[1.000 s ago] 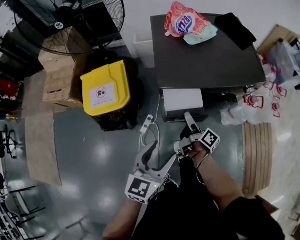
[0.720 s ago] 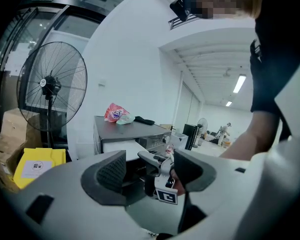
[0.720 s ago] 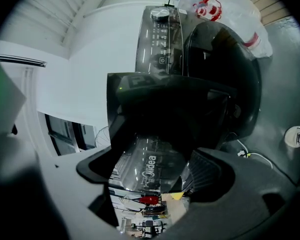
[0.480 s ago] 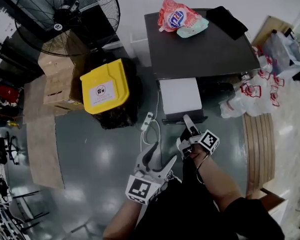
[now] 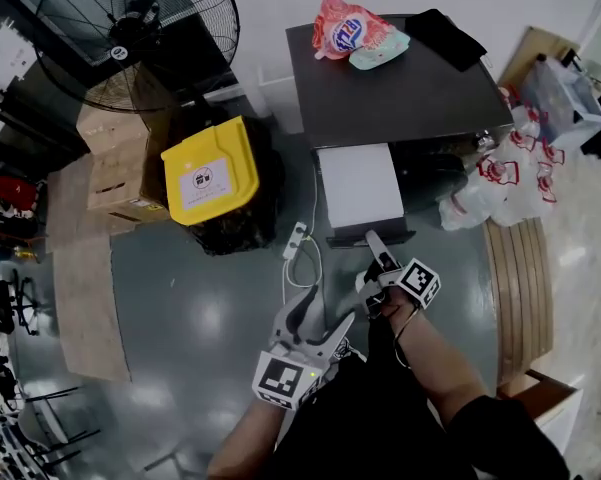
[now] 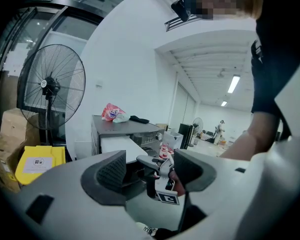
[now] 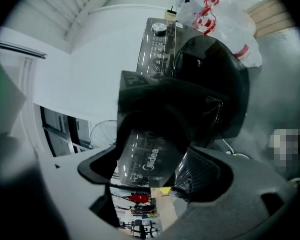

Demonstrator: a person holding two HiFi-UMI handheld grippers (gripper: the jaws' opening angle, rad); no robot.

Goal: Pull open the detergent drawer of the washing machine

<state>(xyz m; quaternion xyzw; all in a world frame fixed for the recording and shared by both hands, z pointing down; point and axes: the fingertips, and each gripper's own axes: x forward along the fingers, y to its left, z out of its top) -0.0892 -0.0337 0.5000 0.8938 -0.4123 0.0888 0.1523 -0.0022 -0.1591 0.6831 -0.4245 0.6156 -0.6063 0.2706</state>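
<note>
So, low in the middle of the head view, the left tongs hang over the grey floor, jaws spread apart with nothing between them. Just up and right of them, the right tongs are clamped on the dark glossy front of the drawer, the bit with the brand print. The drawer sticks well out of the washer toward the bottom of the frame, white top showing. Further up, a pink bag and a black cloth sit on the washer's dark lid. Yellow bin at left, big fan upper left.
</note>
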